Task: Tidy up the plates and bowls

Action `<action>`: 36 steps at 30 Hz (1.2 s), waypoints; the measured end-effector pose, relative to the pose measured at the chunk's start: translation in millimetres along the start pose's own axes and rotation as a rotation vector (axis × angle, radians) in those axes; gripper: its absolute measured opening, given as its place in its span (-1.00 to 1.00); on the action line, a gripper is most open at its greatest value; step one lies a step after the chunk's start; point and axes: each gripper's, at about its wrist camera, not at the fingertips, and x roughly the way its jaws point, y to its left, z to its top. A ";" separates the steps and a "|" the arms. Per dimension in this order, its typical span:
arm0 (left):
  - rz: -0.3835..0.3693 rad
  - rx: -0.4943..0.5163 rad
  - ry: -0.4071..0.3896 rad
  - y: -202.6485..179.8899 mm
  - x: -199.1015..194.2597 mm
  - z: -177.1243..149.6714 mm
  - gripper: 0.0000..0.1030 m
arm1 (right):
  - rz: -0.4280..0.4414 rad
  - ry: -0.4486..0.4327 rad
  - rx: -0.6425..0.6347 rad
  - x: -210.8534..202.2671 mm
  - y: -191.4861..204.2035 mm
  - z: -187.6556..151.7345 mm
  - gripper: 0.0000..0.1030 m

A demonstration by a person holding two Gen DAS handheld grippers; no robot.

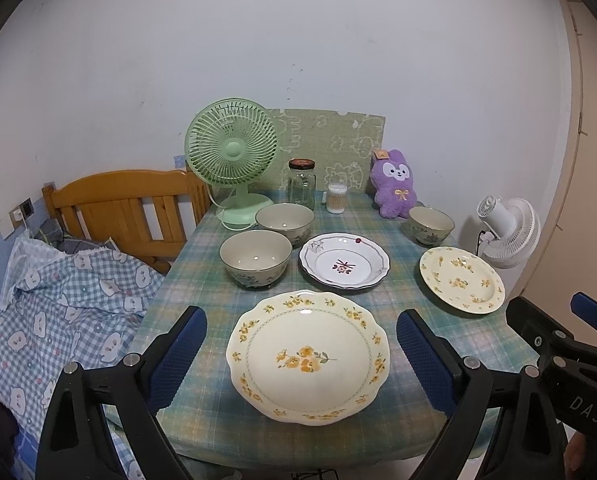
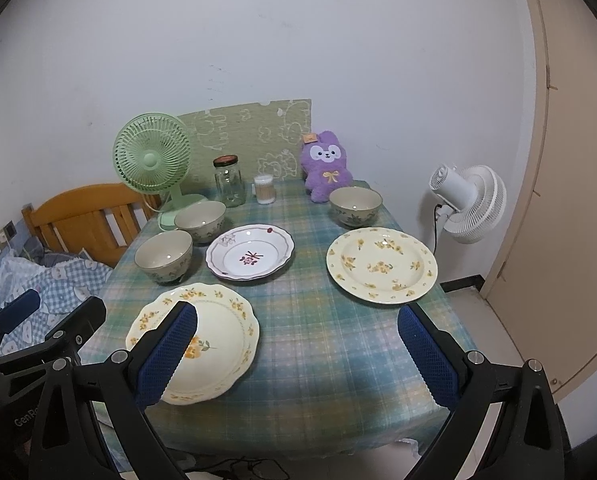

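On the plaid table lie a scalloped yellow-flower plate (image 1: 308,356) (image 2: 214,344) at the front, a white plate with a red motif (image 1: 343,261) (image 2: 250,257) in the middle, and a round yellow-flower plate (image 1: 461,279) (image 2: 381,265) at the right. Two bowls (image 1: 255,258) (image 1: 284,222) stand at the left, also seen in the right wrist view (image 2: 163,255) (image 2: 200,220), and a third bowl (image 1: 431,224) (image 2: 355,205) stands at the back right. My left gripper (image 1: 302,356) is open above the scalloped plate. My right gripper (image 2: 298,356) is open and empty over the table's front.
A green fan (image 1: 231,152), a glass jar (image 1: 301,185), a cotton swab cup (image 1: 336,198) and a purple plush (image 1: 394,182) line the table's back edge. A wooden bed headboard (image 1: 126,208) and bedding stand at the left. A white fan (image 2: 468,202) stands at the right by a door.
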 end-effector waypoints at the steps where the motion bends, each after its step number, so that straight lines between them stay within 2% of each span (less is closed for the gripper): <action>1: -0.002 -0.001 -0.001 1.2 -0.6 -0.3 0.85 | 0.001 -0.001 -0.001 -0.3 0.3 0.1 0.97; 5: -0.001 0.007 -0.004 0.6 -1.1 -0.1 0.78 | 0.001 -0.003 -0.009 -0.7 2.0 1.7 0.96; 26: 0.007 0.015 0.003 2.5 -2.1 -1.6 0.80 | -0.005 -0.010 -0.013 -2.3 3.4 2.6 0.96; 36: 0.026 0.007 0.022 12.4 5.4 4.3 0.90 | 0.006 -0.015 -0.009 3.4 9.4 11.9 0.96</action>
